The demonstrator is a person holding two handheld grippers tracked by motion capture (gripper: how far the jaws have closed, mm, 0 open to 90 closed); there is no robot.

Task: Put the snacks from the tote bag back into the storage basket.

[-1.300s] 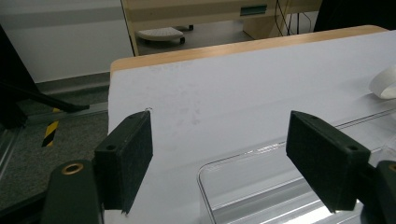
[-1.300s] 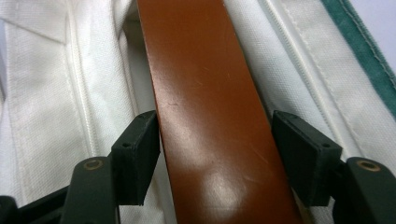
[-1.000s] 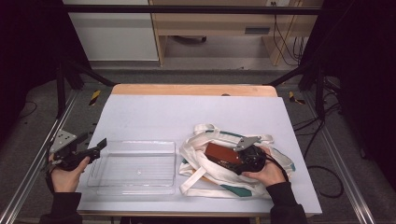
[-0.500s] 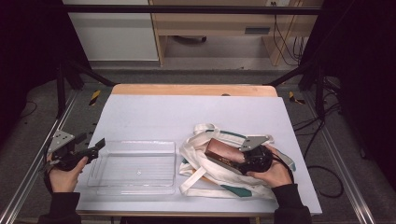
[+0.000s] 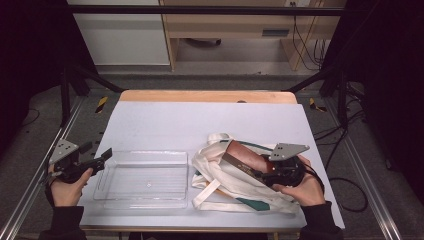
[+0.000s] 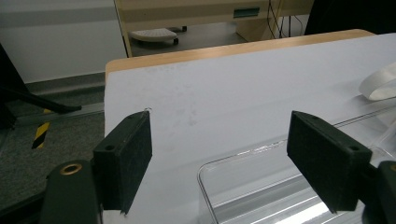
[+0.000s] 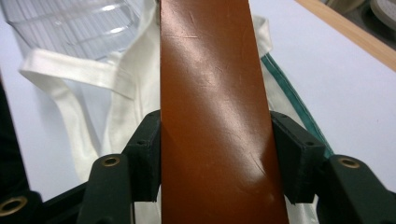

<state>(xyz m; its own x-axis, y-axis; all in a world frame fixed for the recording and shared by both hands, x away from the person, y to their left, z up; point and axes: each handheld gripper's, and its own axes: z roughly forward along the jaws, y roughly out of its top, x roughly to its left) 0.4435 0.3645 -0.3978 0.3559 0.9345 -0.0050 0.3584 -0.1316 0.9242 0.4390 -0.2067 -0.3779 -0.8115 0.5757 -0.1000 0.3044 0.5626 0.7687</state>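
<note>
High view: brown case (image 5: 243, 156) clamped by right gripper (image 5: 260, 175), jaws just closed on it, over cloth bag (image 5: 225, 182) lower right; left gripper (image 5: 102, 156) held wide open, nothing gripped, at left edge of clear tray (image 5: 142, 200); table (image 5: 200, 120) bare across upper half.

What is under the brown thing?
The white cloth bag lies under the brown leather case, which the right hand-held gripper grips. The bag's inside is covered, so I cannot tell what it holds.

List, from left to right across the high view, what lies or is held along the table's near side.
Left claw → clear plastic tray → white cloth bag → brown leather case → right claw.
</note>
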